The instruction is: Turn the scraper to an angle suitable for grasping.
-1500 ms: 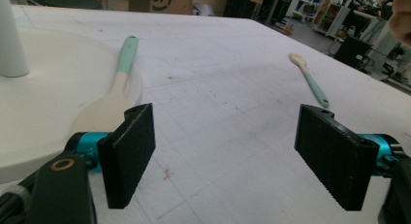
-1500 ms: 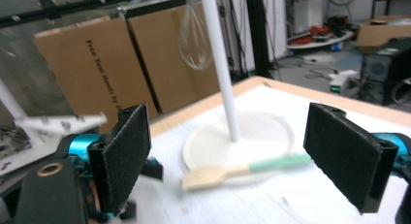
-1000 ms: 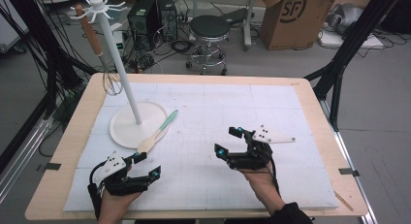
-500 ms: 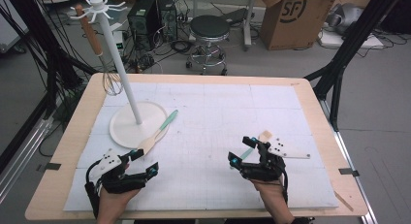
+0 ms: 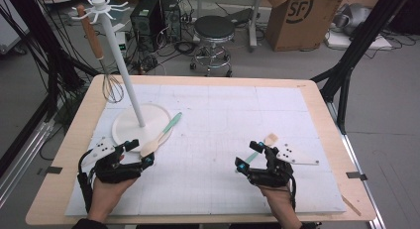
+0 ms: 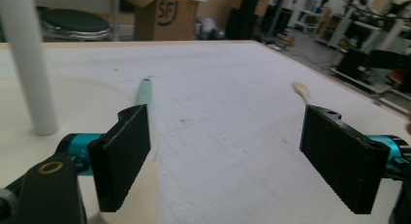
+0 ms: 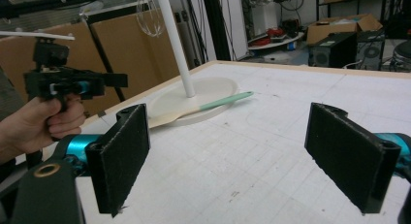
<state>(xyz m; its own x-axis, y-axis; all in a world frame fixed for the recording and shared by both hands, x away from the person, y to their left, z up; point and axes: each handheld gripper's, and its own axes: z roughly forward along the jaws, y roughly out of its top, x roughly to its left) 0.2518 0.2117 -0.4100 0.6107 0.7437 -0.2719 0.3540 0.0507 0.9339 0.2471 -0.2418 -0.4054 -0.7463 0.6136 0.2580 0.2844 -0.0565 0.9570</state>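
Note:
A white hook stand (image 5: 124, 70) rises from a round base (image 5: 130, 127) at the left of the mat, with a wooden-handled whisk (image 5: 101, 55) hanging from it. A spatula with a mint green handle (image 5: 163, 132) lies slanted over the base's rim. My left gripper (image 5: 140, 152) sits at the spatula's pale head; its jaws have just been opening and stand wide, gripping nothing, with the head (image 6: 145, 195) under one jaw. My right gripper (image 5: 247, 156) is open over bare mat, nothing between its jaws (image 7: 228, 156). A small wooden utensil (image 5: 270, 139) lies just beyond it.
A white mat (image 5: 223, 115) covers most of the wooden table (image 5: 317, 105). Behind the table stand a black stool (image 5: 213, 28) and a cardboard box (image 5: 292, 16). The right gripper view shows the stand's pole (image 7: 177, 44) and the other hand's gripper (image 7: 72, 83).
The right hand drew back toward the near edge and to the right. The left hand rose and shifted forward, so its jaws now sit at the spatula's head.

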